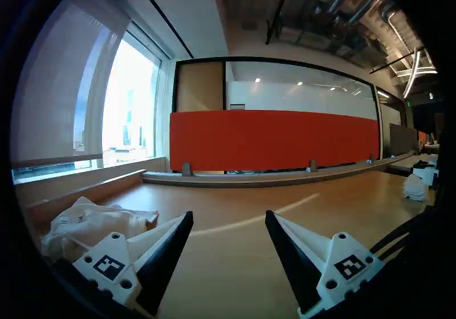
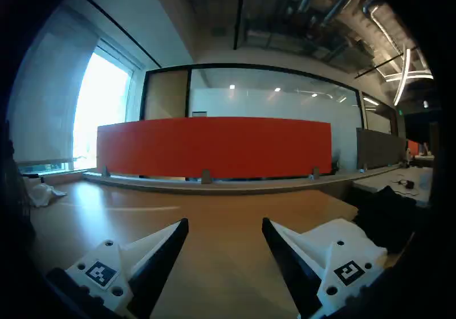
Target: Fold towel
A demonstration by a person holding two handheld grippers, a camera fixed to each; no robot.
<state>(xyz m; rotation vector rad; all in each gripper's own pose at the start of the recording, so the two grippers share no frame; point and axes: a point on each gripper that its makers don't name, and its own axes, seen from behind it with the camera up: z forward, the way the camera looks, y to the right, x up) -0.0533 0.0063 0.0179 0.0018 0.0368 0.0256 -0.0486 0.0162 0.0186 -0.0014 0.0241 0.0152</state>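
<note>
In the left gripper view, the left gripper [image 1: 228, 213] hovers low over a wooden table [image 1: 245, 205]. Its two dark-edged fingers enter from five and seven o'clock and stand wide apart. Bare tabletop shows in the gap between them, and they hold nothing. The towel [image 1: 97, 221] lies at about eight o'clock as a crumpled white heap on the table. It sits just beside the outer side of the finger on that side, partly hidden behind it, and whether the two touch cannot be told. A red partition [image 1: 273, 139] runs along the table's far edge at twelve o'clock, and a bright window [image 1: 130, 114] stands at ten o'clock. At three o'clock, well away from the towel, small white bundles [image 1: 416, 185] rest near the table's far end.

In the right gripper view, the right gripper [image 2: 224, 222] is likewise spread wide over bare wood, with nothing between its jaws. A rumpled white cloth [image 2: 40, 193] lies on the table at nine o'clock, well apart from the fingers; it cannot be told whether this is the same towel. The partition sits at twelve o'clock. A dark object [image 2: 387, 215] sits at four o'clock, just behind the finger on that side.
</note>
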